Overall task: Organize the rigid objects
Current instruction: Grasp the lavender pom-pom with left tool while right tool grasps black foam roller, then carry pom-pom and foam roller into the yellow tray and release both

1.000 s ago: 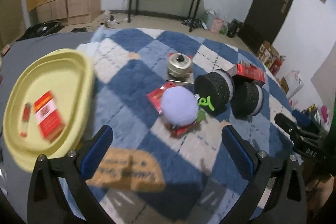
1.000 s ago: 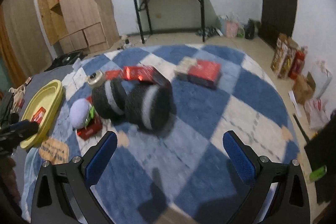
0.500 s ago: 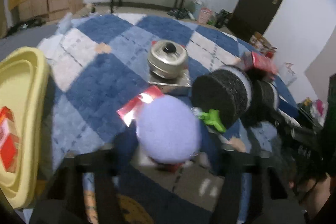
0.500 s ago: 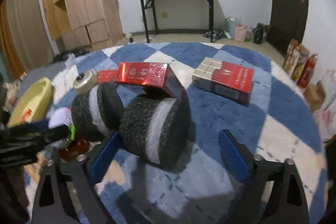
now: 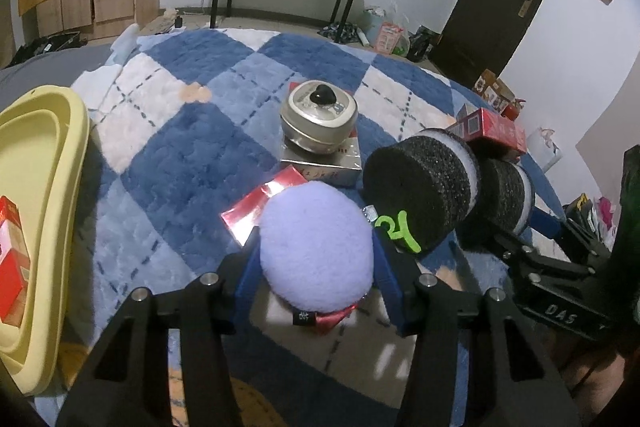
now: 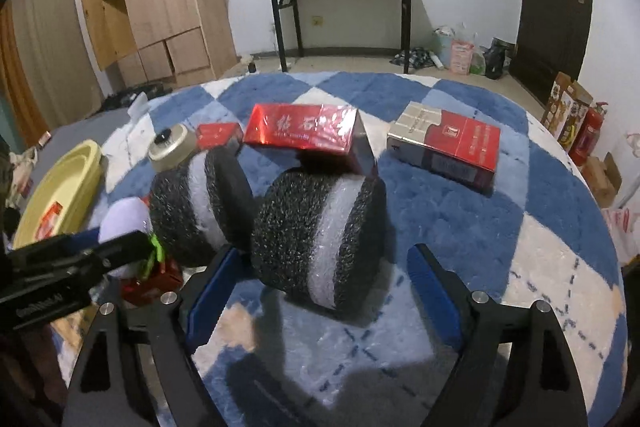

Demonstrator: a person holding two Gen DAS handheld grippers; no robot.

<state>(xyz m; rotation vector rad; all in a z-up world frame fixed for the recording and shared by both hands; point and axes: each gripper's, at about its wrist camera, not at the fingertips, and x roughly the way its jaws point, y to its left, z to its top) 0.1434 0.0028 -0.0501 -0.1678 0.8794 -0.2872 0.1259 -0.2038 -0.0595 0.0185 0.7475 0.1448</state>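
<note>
Closing in, the left gripper (image 5: 316, 259) has its pads pressed against the lilac puff (image 5: 316, 247), which lies on a red pack just beside the yellow tray (image 5: 76, 155). The right gripper (image 6: 320, 291), jaws lately widening, straddles the nearest foam roll (image 6: 316, 239) without clamping it. Likely next: squeeze, lift. The roll's axis lies level, pointing right.

A fuzzy, matt lilac puff (image 5: 316, 247) is seen low in the left wrist view, with shiny red foil wrapping (image 5: 256, 203) behind it. The round tin (image 5: 318, 119) looks like brushed metal. Coarse black foam with a smooth white band is shown on the rollers (image 6: 320, 239). The rug (image 6: 460, 227) is plush cloth; the yellow tray (image 5: 44, 155) smooth matt plastic, far left.
</note>
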